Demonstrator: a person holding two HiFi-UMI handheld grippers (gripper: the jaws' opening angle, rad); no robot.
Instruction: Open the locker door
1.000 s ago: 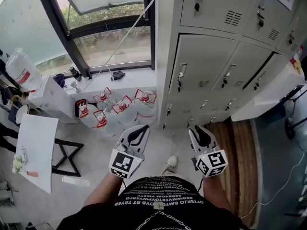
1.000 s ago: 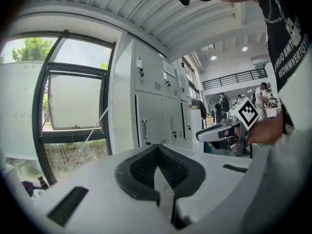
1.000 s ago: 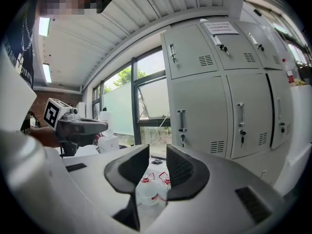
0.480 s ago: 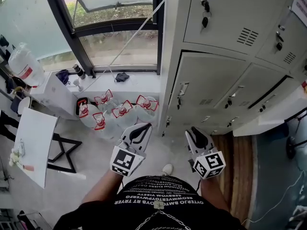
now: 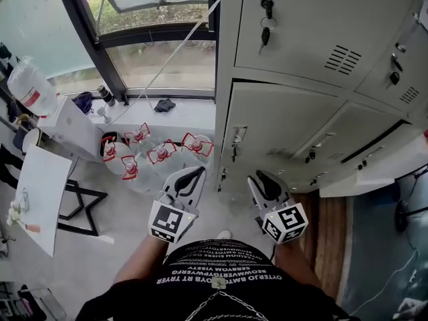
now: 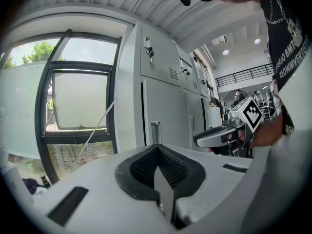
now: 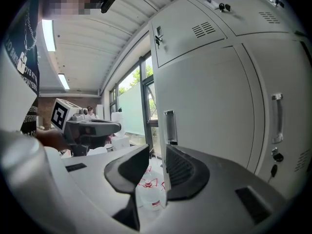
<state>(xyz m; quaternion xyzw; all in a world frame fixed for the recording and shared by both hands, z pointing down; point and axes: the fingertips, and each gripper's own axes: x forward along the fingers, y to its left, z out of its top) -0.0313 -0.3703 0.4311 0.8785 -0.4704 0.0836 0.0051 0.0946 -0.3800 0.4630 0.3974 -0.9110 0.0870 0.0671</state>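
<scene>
The pale grey metal locker door [image 5: 281, 122] stands closed ahead. The right gripper [image 7: 157, 152], fingers partly open and empty, points at its upright silver handle [image 7: 170, 126], probably to clasp it. The left gripper [image 6: 156, 150] hangs alongside, fingers closed on nothing.

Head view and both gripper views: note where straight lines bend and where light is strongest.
Left gripper view: black border, lockers bow, window brightest. Right gripper view: locker door curves, ceiling light glares. Head view: lockers lean, daylight through window.
</scene>
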